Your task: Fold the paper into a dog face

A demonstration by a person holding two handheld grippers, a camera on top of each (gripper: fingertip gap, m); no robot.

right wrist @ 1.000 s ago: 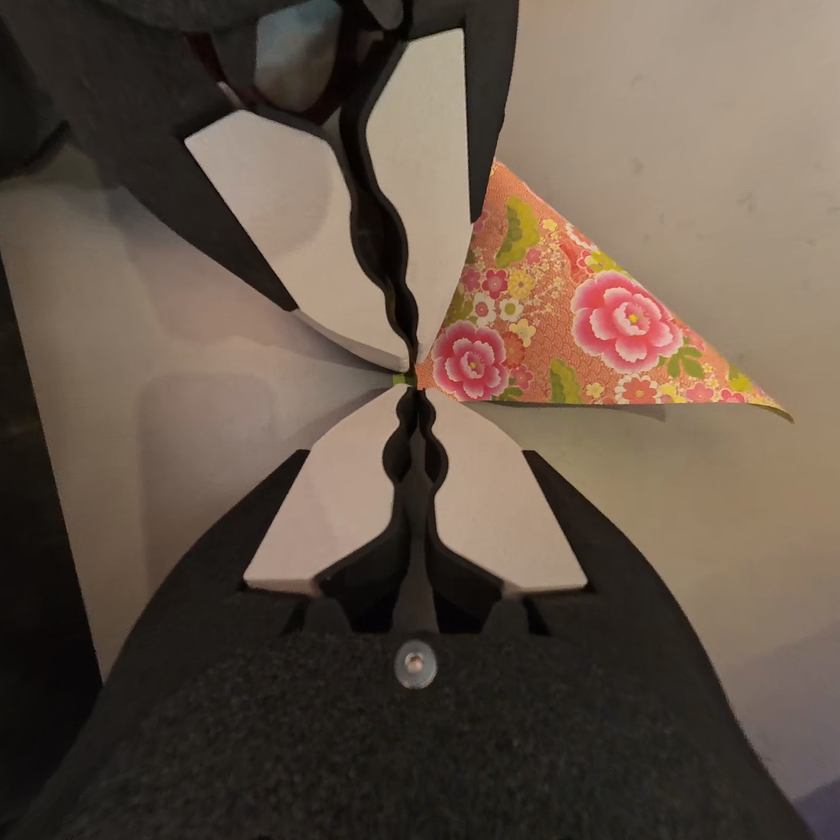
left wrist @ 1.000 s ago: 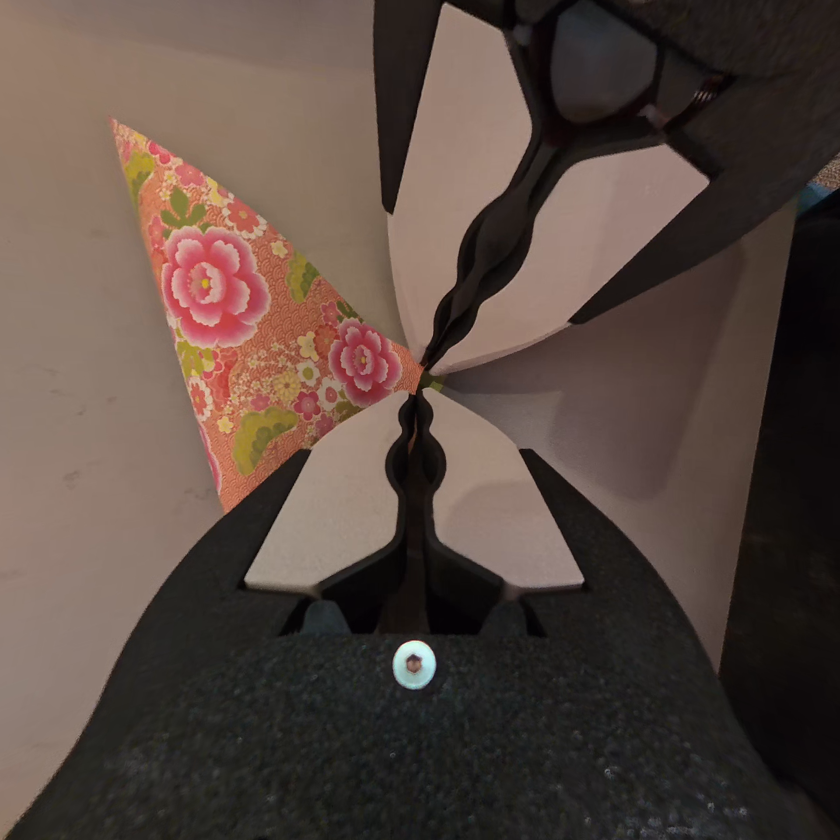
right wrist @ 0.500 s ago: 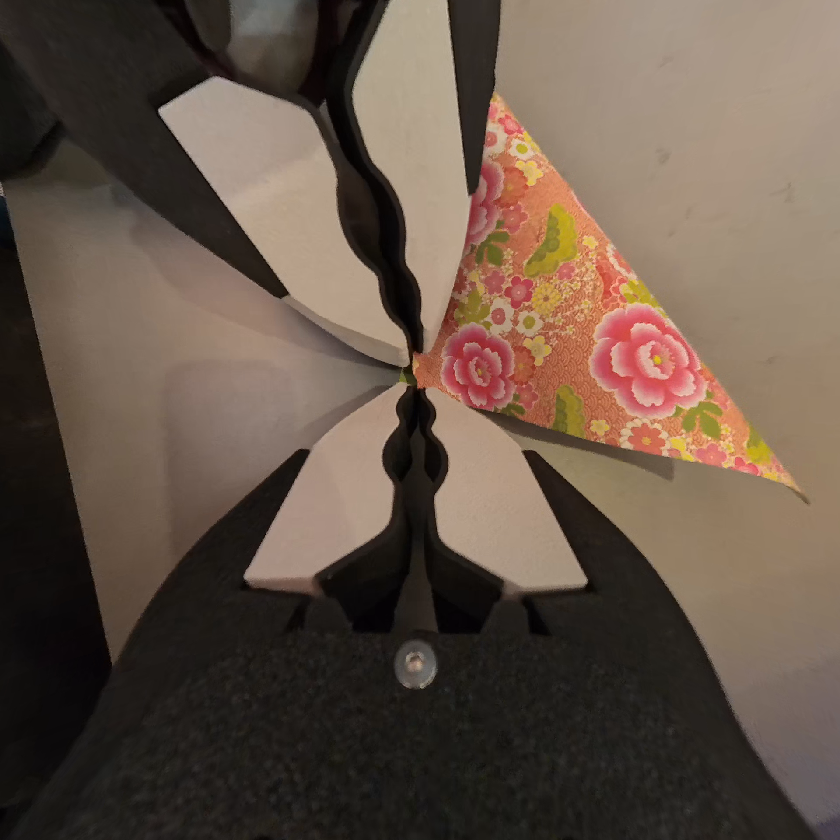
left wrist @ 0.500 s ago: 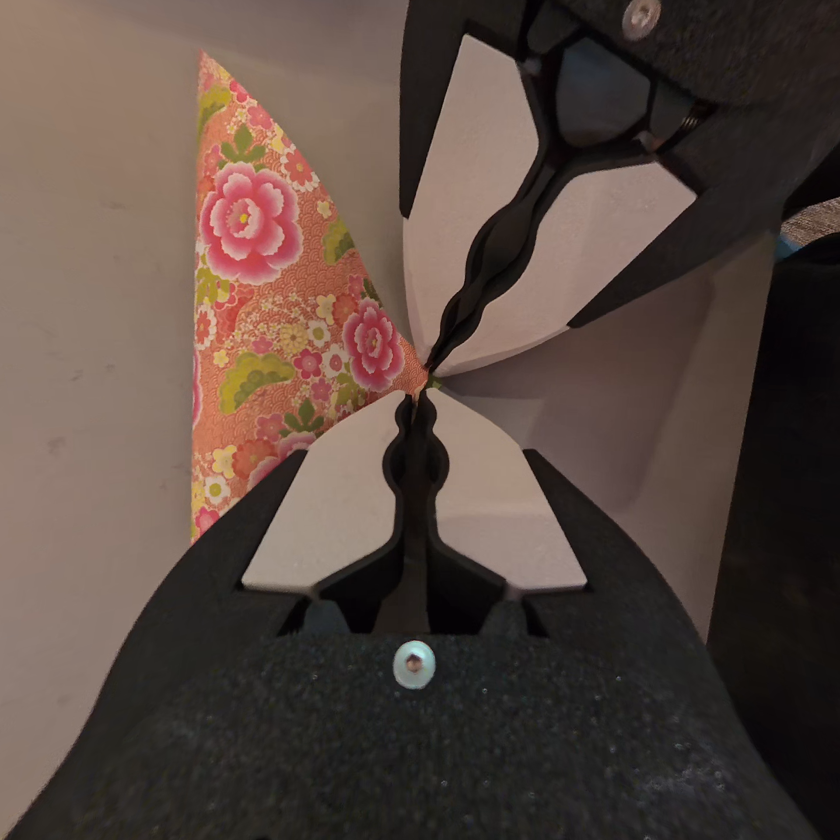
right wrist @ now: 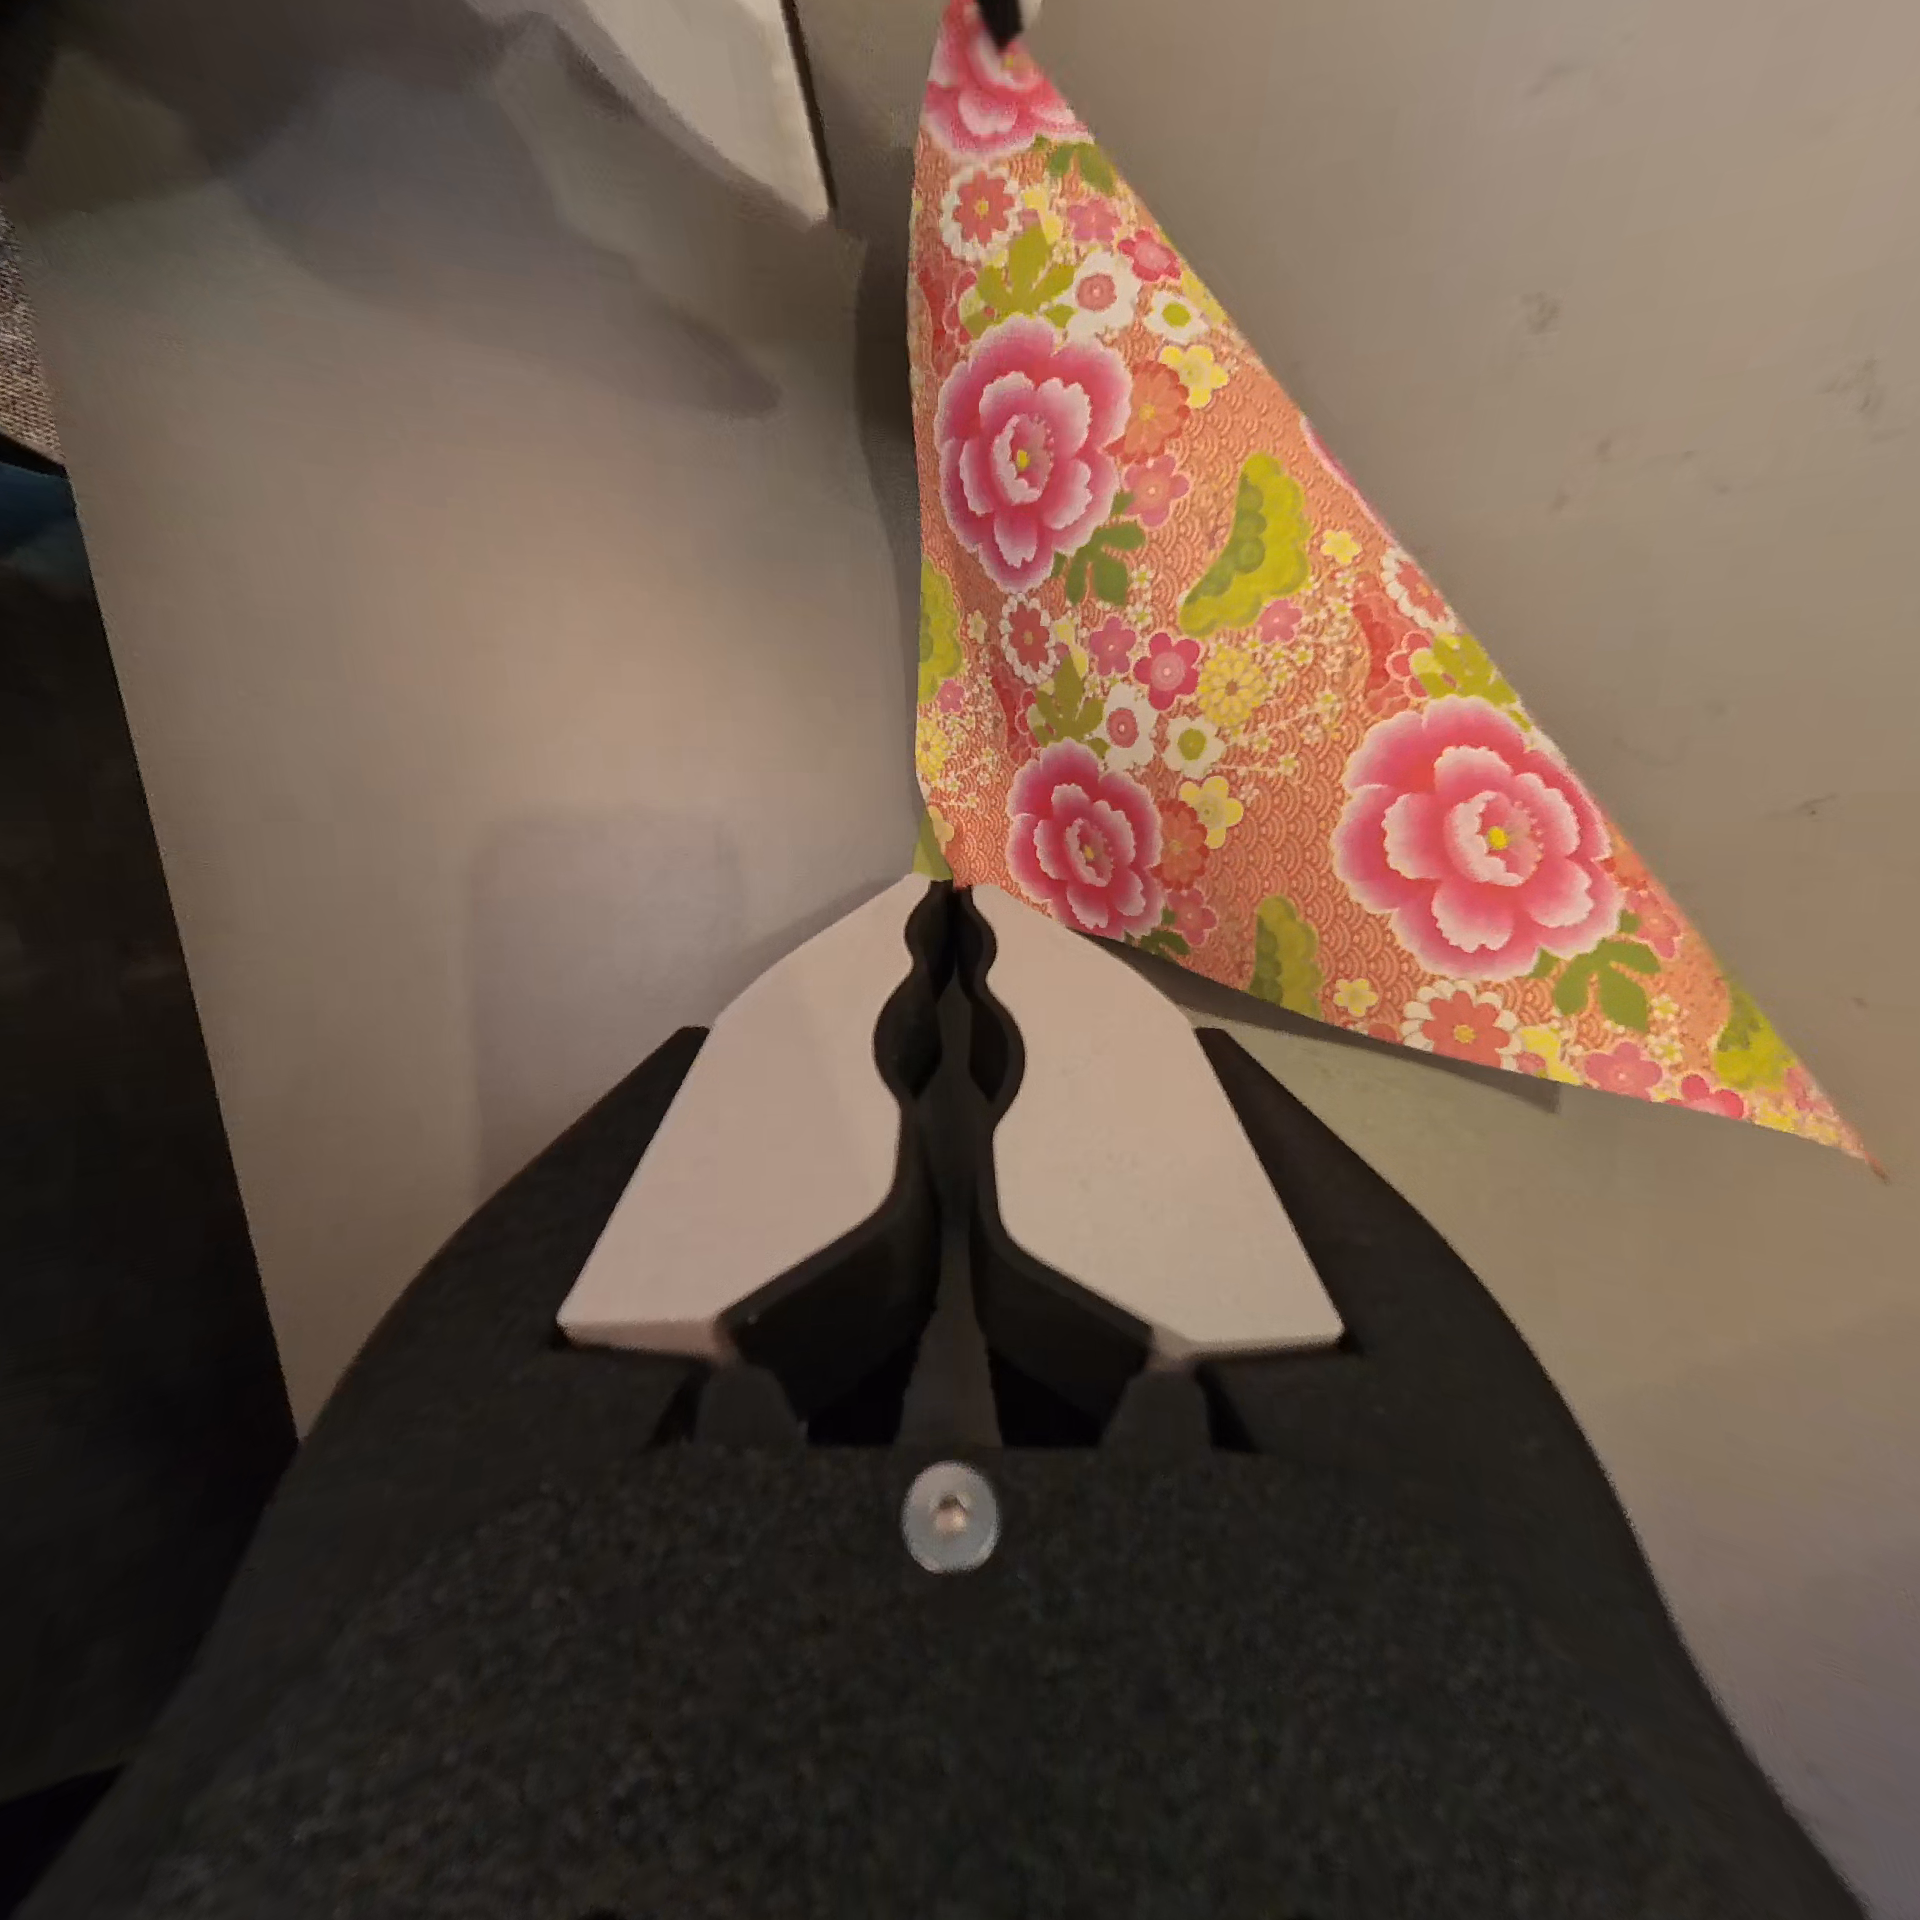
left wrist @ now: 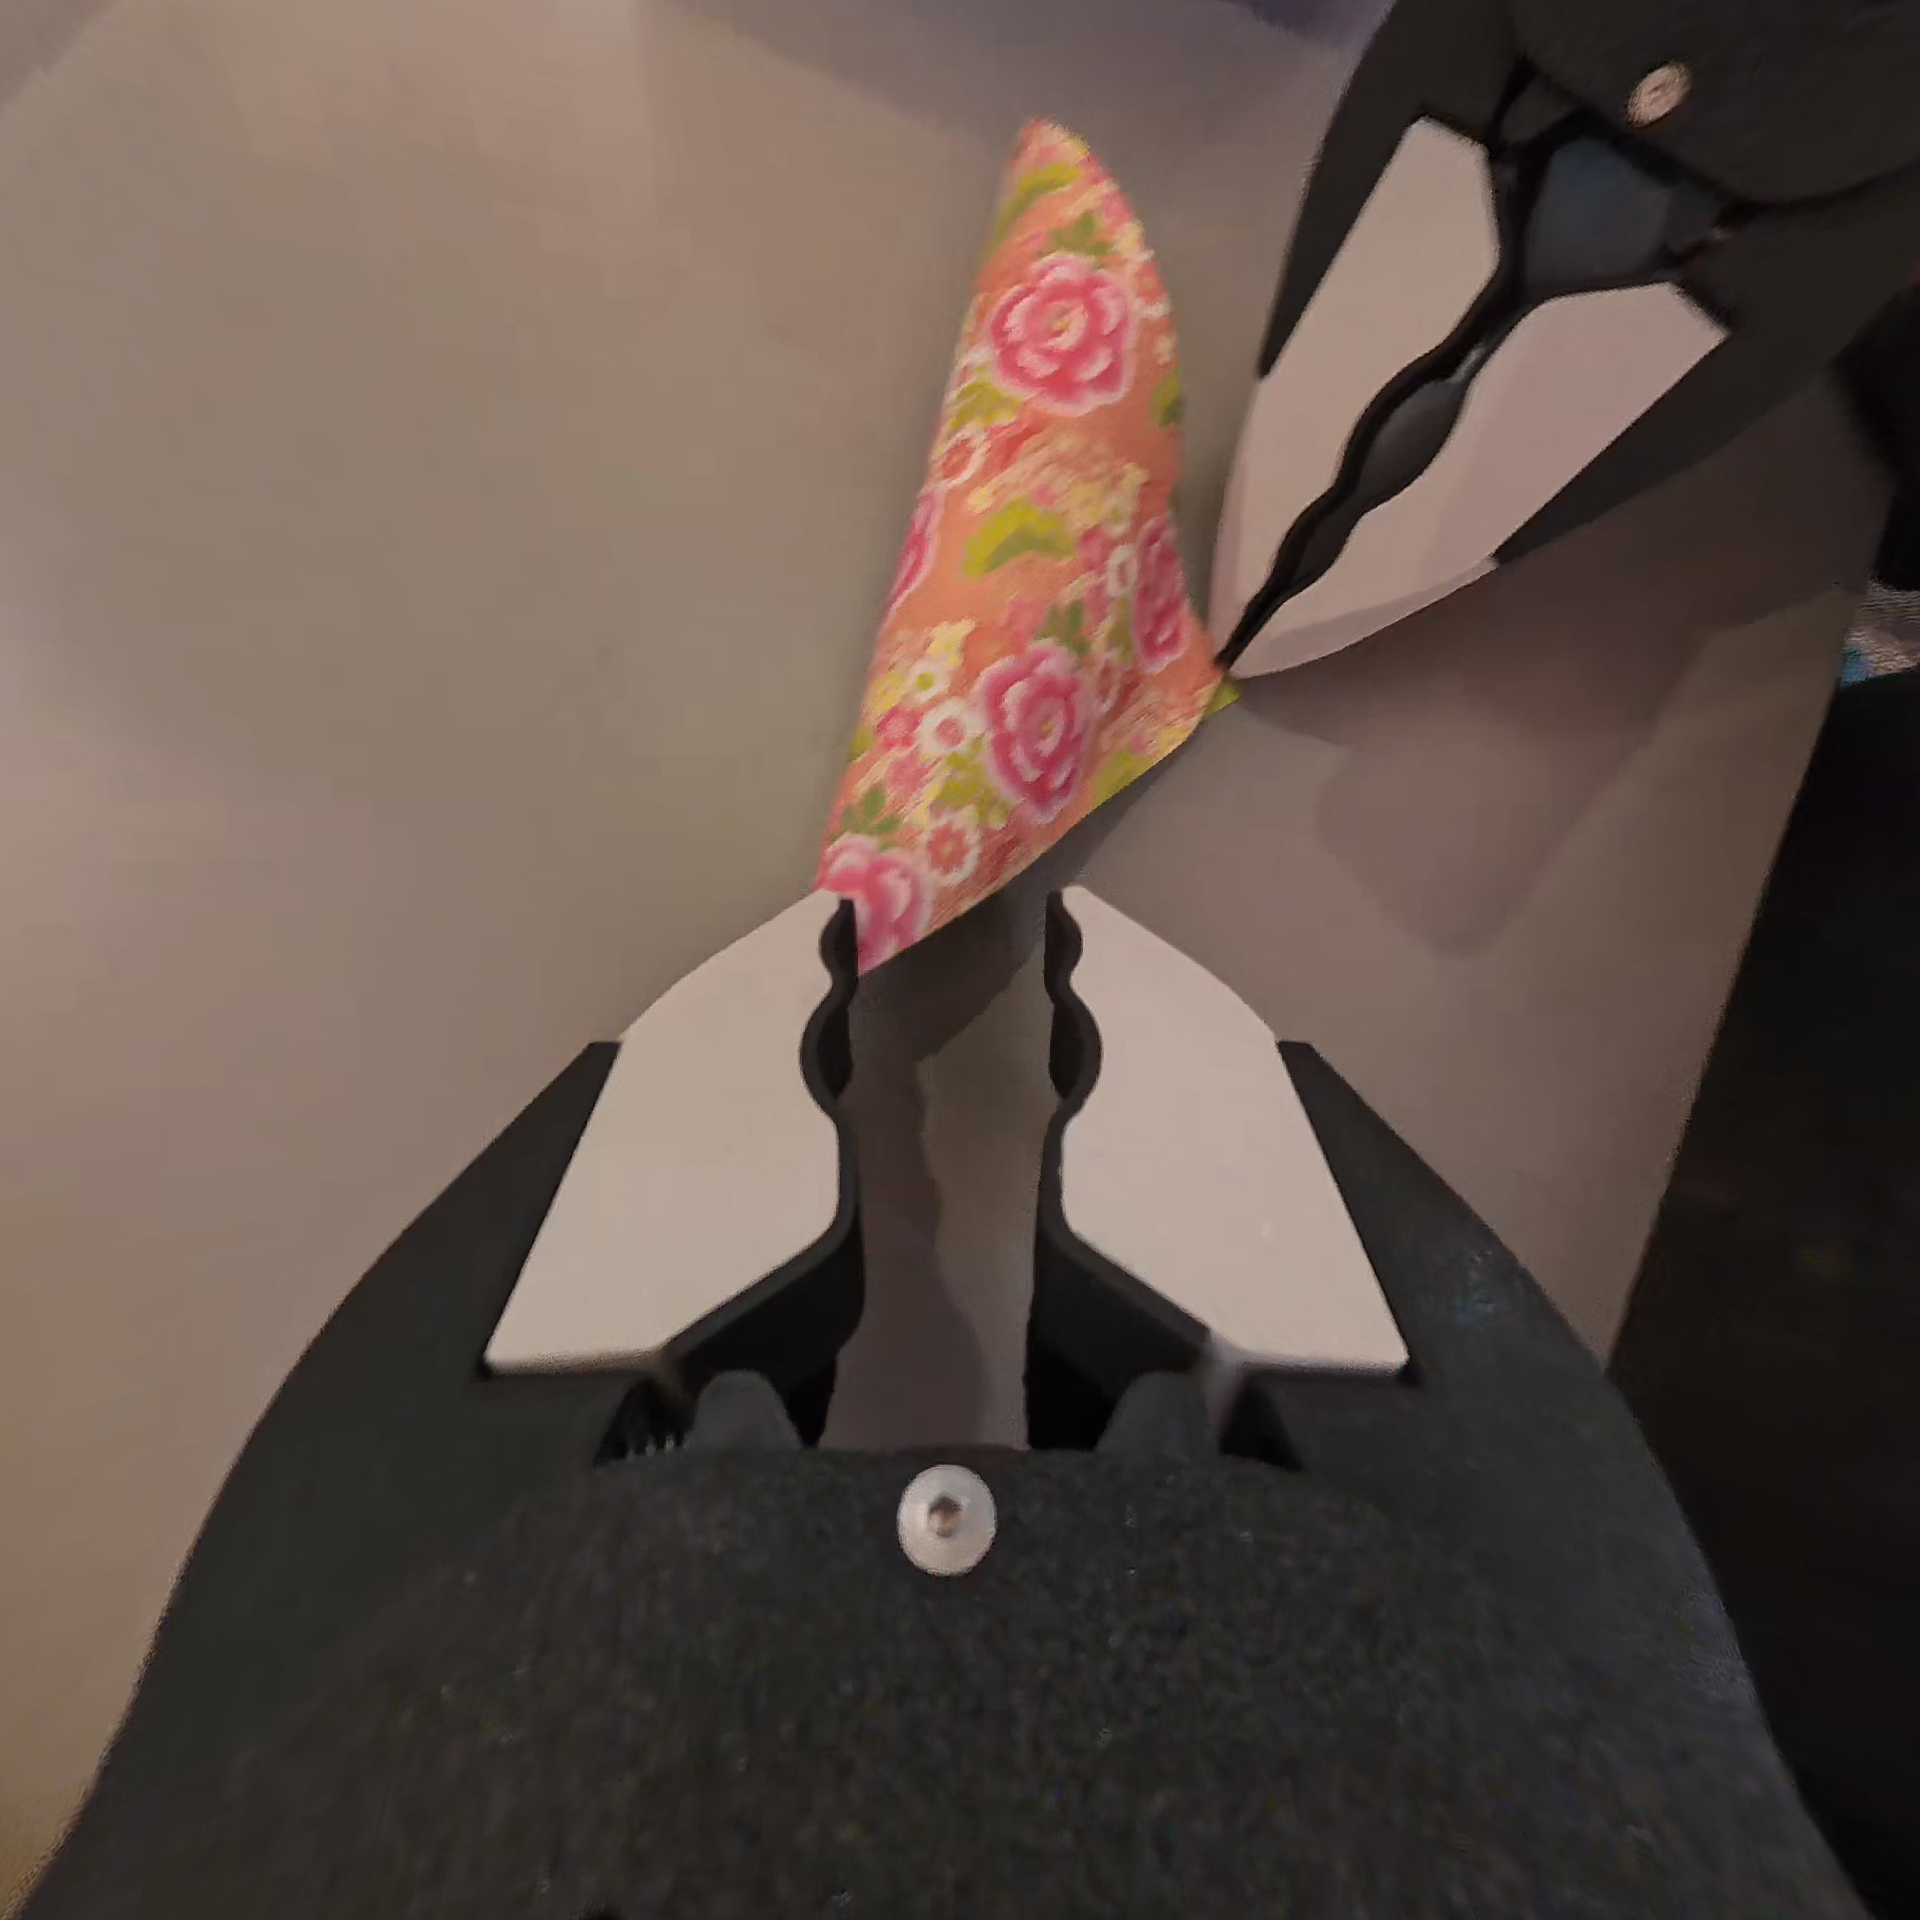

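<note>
The paper (left wrist: 1039,582) is a folded triangle with pink flowers on orange, held up off the pale table (left wrist: 416,623). My left gripper (left wrist: 951,920) is open, jaws well apart. One paper corner lies against its left fingertip (left wrist: 831,935), not clamped. My right gripper (right wrist: 951,899) is shut on another corner of the paper (right wrist: 1195,644). It also shows in the left wrist view (left wrist: 1231,660), pinching that corner. In the right wrist view the paper spreads up and to the right. Its top corner meets the blurred left gripper at the frame's top edge.
The pale table (right wrist: 416,623) fills both views. A dark band beyond the table's edge runs down the right side of the left wrist view (left wrist: 1818,1039) and the left side of the right wrist view (right wrist: 83,935). One gripper's finger ends stand about 11 centimeters off the other's.
My left gripper has opened and let go of the corner both grippers pinched, then drawn back. The right gripper still holds the paper, which has swung round between them.
</note>
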